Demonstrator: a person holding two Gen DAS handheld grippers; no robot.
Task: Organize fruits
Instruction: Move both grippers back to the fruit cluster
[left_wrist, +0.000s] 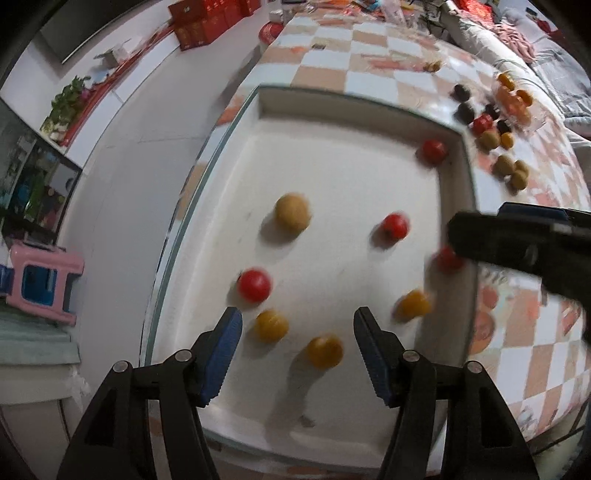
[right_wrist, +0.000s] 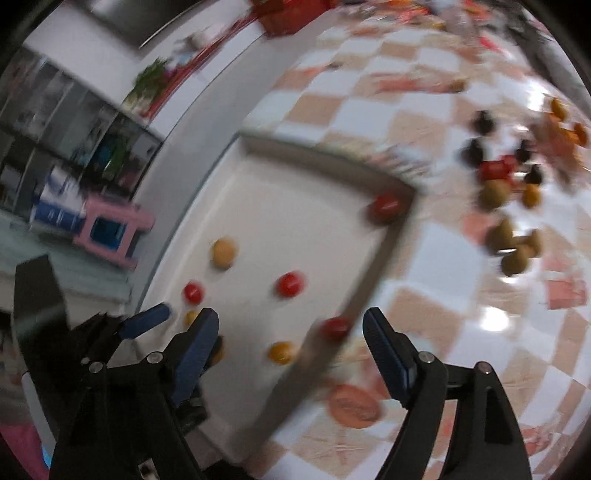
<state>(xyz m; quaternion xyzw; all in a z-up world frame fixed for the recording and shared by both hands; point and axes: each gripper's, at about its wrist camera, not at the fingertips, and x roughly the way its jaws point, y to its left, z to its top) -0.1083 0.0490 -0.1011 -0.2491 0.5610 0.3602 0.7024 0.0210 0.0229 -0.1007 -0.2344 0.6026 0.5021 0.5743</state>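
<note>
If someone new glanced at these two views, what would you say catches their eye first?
Probably the white tray on the checkered table, dotted with loose red fruits and yellow-orange fruits. Next, the left tool, open just above the tray's near end. Beyond the tray's right wall, a pile of unsorted fruit waits on the table.

White tray (left_wrist: 236, 155), orange-and-white checked tablecloth (left_wrist: 369, 48)

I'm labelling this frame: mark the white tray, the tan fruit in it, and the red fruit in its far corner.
white tray (left_wrist: 343, 173), left wrist view, bare floor.
tan fruit (left_wrist: 291, 213), left wrist view, centre of its top.
corner red fruit (left_wrist: 433, 151), left wrist view, its middle.
</note>
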